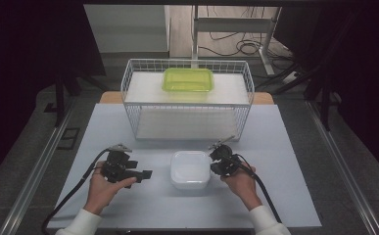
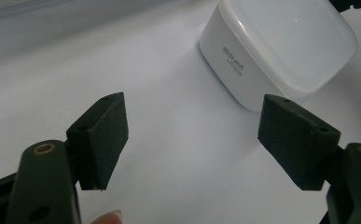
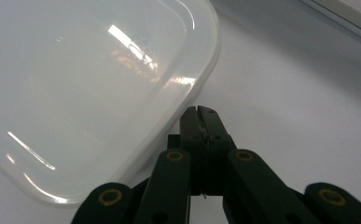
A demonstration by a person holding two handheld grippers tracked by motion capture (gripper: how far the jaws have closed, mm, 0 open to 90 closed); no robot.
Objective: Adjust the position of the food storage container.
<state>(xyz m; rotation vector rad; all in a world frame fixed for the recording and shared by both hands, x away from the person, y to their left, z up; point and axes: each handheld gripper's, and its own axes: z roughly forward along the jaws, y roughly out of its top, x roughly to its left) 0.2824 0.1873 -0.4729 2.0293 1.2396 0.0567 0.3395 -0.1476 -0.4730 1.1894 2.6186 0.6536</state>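
High view, hands: left gripper (image 1: 145, 175) and right gripper (image 1: 212, 160) flank the white lidded box (image 1: 190, 169) on the near table (image 1: 285, 196).
Left gripper view: jaws wide, nothing between; box far right.
Right gripper view: jaws pressed together, empty, tips just beside the box's lid edge.

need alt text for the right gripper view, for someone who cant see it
The right gripper, its two black jaws shut together with nothing between them, points at the rim of a white lidded container. The container rests on a pale table.
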